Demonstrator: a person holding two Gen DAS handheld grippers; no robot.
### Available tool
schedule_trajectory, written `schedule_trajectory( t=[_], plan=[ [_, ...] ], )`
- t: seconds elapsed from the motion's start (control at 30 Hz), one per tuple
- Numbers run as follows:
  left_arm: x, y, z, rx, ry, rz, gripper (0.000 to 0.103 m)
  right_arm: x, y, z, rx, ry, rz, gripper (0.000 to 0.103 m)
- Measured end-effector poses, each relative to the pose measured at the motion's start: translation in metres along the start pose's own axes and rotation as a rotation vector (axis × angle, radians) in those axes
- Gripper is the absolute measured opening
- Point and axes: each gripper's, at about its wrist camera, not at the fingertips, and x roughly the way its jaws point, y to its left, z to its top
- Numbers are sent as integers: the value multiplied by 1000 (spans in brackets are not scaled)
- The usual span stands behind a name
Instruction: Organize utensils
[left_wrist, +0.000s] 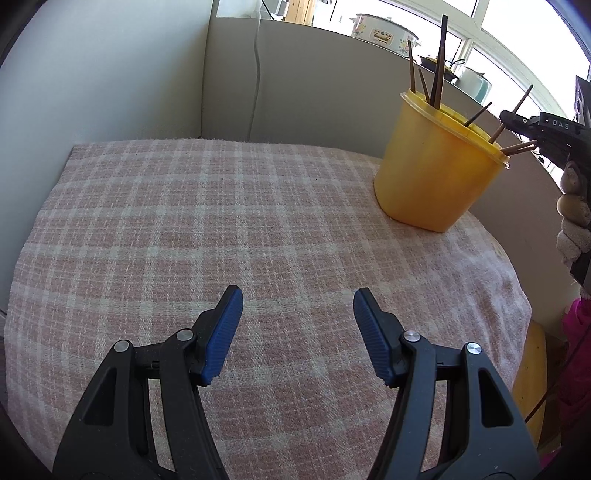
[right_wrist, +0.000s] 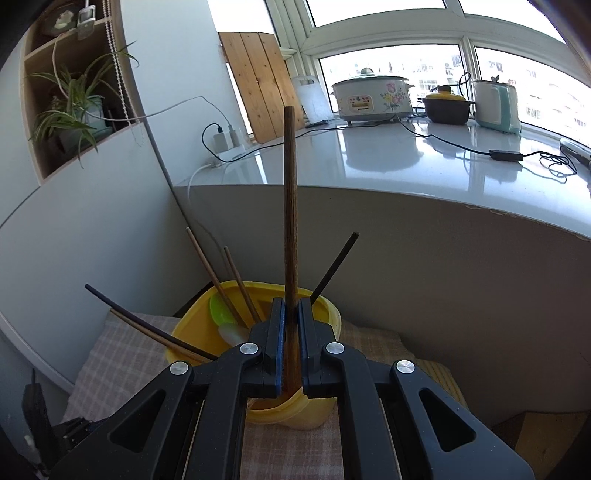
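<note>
A yellow plastic tub (left_wrist: 436, 166) stands at the far right of a pink checked cloth (left_wrist: 221, 229), with several brown chopsticks (left_wrist: 439, 62) leaning out of it. My left gripper (left_wrist: 297, 332) is open and empty, low over the cloth, well short of the tub. My right gripper (right_wrist: 291, 332) is shut on a dark wooden utensil handle (right_wrist: 290, 221) that stands upright over the tub (right_wrist: 192, 328). The tub also holds a green spoon (right_wrist: 219, 308) and chopsticks (right_wrist: 236, 280). In the left wrist view the right gripper (left_wrist: 535, 129) reaches the tub's rim from the right.
A grey counter wall (right_wrist: 406, 258) rises right behind the tub. Its top (right_wrist: 424, 147) carries a rice cooker (right_wrist: 373, 98), a dark pot (right_wrist: 447, 107), a kettle (right_wrist: 495, 107) and cables. A shelf with a plant (right_wrist: 70, 107) is at left. A wooden stool (left_wrist: 528, 376) sits at the cloth's right edge.
</note>
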Motion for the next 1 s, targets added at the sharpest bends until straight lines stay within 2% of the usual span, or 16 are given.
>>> schedule_trajectory(
  t=[0.2, 0.47, 0.67, 0.7, 0.73, 0.8, 0.9, 1.0],
  plan=[
    [-14, 3, -2, 3, -23, -8, 64, -15, 16, -15, -61, 8, -43, 5],
    [-36, 2, -3, 8, -71, -6, 64, -36, 27, -34, -62, 21, -49, 5],
    [-66, -8, 4, 28, -174, 0, 64, -53, 35, -49, -57, 28, -60, 6],
    [-72, -11, 7, 39, -199, 3, 68, -56, 37, -52, -57, 25, -62, 11],
    [-79, -14, 9, 50, -227, 7, 75, -59, 38, -54, -55, 20, -64, 20],
    [-96, -20, 13, 73, -292, 11, 82, -66, 41, -58, -51, 2, -73, 33],
    [-118, -27, 17, 97, -381, 17, 91, -75, 48, -63, -71, -30, -118, 38],
    [-135, -33, 21, 111, -441, 24, 102, -81, 49, -66, -62, -47, -135, 51]
  ],
)
